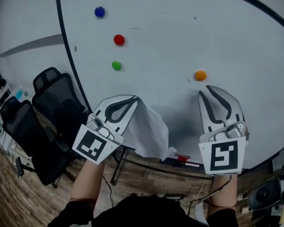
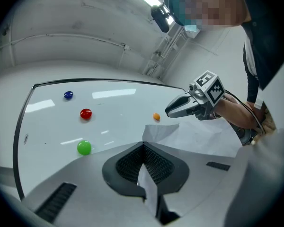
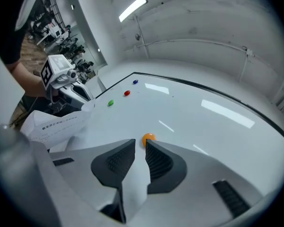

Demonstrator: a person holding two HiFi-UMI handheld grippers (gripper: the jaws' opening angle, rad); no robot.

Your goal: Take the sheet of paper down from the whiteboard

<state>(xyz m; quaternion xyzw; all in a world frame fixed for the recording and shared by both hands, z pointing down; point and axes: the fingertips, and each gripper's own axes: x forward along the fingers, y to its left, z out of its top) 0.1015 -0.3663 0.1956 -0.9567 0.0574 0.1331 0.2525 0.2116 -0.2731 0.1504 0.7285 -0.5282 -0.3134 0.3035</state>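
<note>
The white sheet of paper point(image 1: 151, 131) hangs off the whiteboard point(image 1: 170, 37), crumpled and free of any magnet. My left gripper point(image 1: 132, 98) is shut on its upper edge; in the left gripper view a strip of paper point(image 2: 149, 188) sits pinched between the pads. My right gripper point(image 1: 209, 88) stands open just below the orange magnet point(image 1: 200, 75). In the right gripper view that magnet point(image 3: 148, 138) lies on the board just beyond the fingertips, with nothing between the jaws. The printed sheet point(image 3: 54, 126) shows at the left of that view.
Blue point(image 1: 99, 12), red point(image 1: 119, 39) and green point(image 1: 116, 65) magnets stick to the board's upper left. Two black office chairs point(image 1: 52, 112) stand left of the board. A pen ledge with a red marker point(image 1: 182, 159) runs along the board's bottom edge.
</note>
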